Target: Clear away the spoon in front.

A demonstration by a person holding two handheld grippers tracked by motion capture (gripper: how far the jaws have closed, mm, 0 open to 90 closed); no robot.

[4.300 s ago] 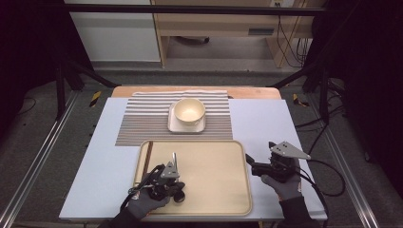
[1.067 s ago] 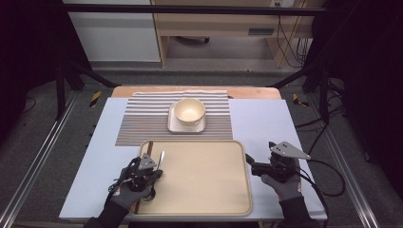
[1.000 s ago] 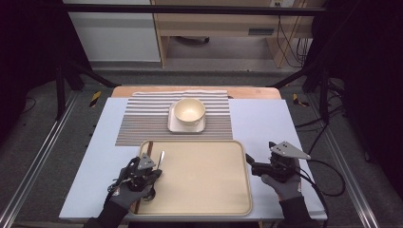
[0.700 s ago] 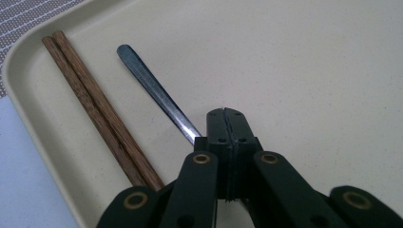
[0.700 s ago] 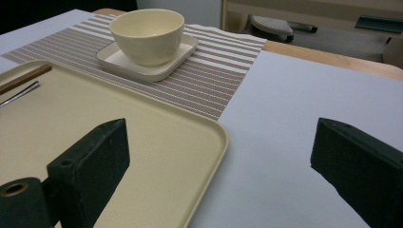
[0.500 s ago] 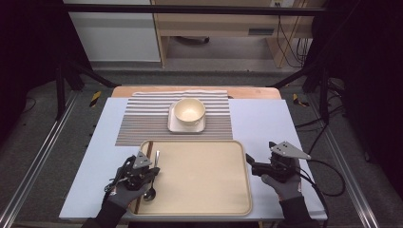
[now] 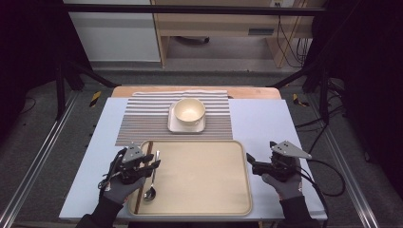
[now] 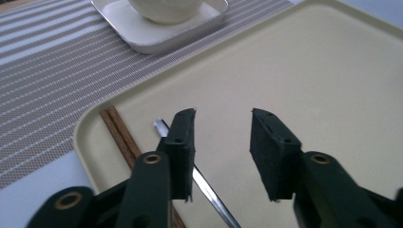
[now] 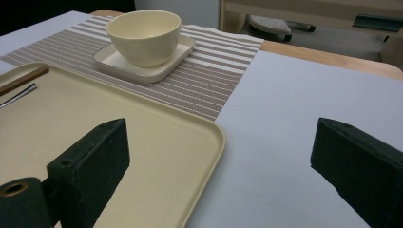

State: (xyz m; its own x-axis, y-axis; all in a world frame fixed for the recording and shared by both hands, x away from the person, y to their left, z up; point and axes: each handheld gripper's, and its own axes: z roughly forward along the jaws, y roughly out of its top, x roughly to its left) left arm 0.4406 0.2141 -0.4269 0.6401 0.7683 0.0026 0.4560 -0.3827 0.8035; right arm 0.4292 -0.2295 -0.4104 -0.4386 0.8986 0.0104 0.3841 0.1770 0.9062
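A metal spoon (image 7: 150, 186) lies along the left side of the cream tray (image 7: 199, 175), beside a pair of brown chopsticks (image 7: 138, 197). My left gripper (image 7: 153, 163) hovers just above the spoon handle (image 8: 209, 194). Its jaws have just been opening and stand apart with nothing between them. The chopsticks (image 8: 121, 135) rest by the tray's left rim. My right gripper (image 7: 250, 164) is wide open over the tray's right edge (image 9: 216, 137), holding nothing.
A cream bowl (image 7: 189, 110) sits on a square white saucer (image 7: 177, 126) on a striped placemat (image 7: 142, 123) behind the tray. The table is pale blue (image 7: 266, 123), with a wooden strip at the far edge. Black frame rails flank both sides.
The left gripper's jaws have parted and let go of the spoon, which now lies on the tray. That gripper has risen a little. The right gripper has stayed put.
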